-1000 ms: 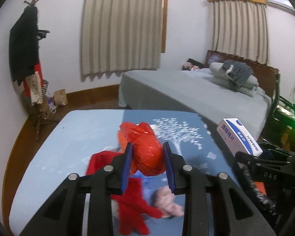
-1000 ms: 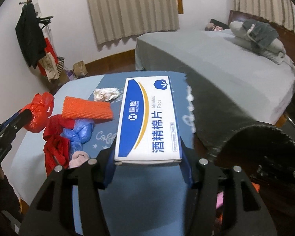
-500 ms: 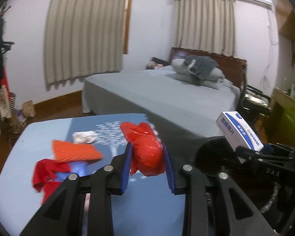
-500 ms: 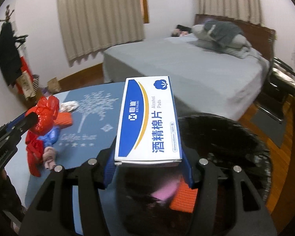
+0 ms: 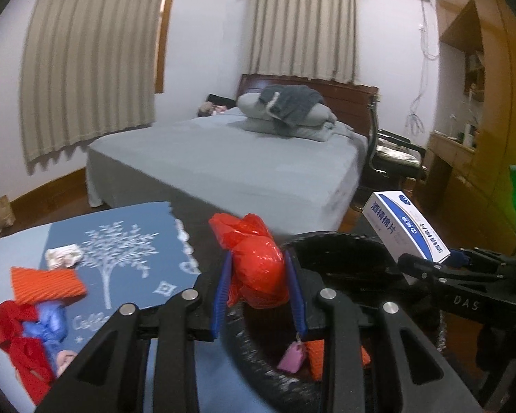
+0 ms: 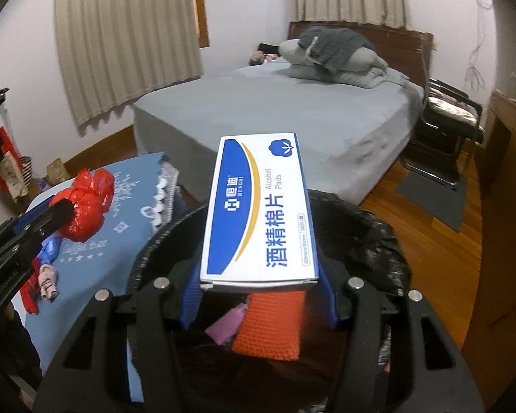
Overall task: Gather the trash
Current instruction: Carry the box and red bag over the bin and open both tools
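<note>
Both grippers have swung rightward off the table since a second ago, and the black bin (image 5: 326, 251), then out of the left view, now sits under them. At far left on the blue table (image 5: 17, 251) lie a red bag (image 5: 13, 330), a blue bag (image 5: 48, 320), an orange mesh pad (image 5: 44, 284) and a crumpled tissue (image 5: 63, 256). The left gripper (image 5: 258, 282) pinches a knotted red bundle (image 5: 258, 268) between its blue pads, held over the bin's near rim. Inside the bin rest a purple scrap (image 6: 225, 325) and another orange pad (image 6: 271, 323). To the right, the right gripper (image 6: 259, 296) clamps a box (image 6: 261, 206) of alcohol pads above the bin's mouth. Beyond stands a grey bed (image 6: 275, 113).
</note>
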The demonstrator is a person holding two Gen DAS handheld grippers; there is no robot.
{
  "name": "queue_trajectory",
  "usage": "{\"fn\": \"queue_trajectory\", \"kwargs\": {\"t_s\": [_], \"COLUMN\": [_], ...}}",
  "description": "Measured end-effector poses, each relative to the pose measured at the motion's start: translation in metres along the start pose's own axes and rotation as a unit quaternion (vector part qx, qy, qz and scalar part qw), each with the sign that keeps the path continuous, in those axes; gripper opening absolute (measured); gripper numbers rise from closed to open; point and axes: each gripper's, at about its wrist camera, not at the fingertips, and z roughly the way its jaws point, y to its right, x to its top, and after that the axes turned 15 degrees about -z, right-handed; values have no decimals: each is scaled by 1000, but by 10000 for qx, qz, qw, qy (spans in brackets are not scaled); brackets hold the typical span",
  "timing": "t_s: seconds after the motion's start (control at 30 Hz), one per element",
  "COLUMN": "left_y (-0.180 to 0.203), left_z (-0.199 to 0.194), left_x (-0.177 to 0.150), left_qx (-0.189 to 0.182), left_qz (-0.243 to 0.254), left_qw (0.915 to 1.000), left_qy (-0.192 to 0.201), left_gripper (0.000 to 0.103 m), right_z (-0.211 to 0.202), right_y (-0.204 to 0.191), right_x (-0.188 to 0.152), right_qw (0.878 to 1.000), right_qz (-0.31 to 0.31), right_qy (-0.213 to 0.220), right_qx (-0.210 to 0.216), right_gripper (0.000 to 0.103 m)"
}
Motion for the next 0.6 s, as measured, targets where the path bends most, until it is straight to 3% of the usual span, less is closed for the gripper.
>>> {"fn": "queue_trajectory", "kwargs": {"t_s": [0.3,0.37,0.4,0.53,0.6], "left_y": [34,37,37,30,21], "left_z": [25,28,28,27,23], "left_x": [-2,-4,-4,-2,1], "left_qx": [-393,-454,-472,-385,-272], "left_qz": [119,108,69,-22,-79], "left_qw": [9989,9985,9985,9989,9994], "left_qy": [-211,-283,-279,-281,-211], "left_gripper": [34,56,61,70,77], "right_z": [1,3,4,3,1], "right_y": [31,36,39,45,45], "right_x": [-14,-17,-18,-20,-20], "right_qw": [9994,9992,9990,9985,9985], "right_qz": [199,210,234,314,319], "right_qy": [-100,-139,-157,-113,-74], "right_qx": [-245,-319,-347,-423,-435], "right_gripper": [54,57,67,78,89]}}
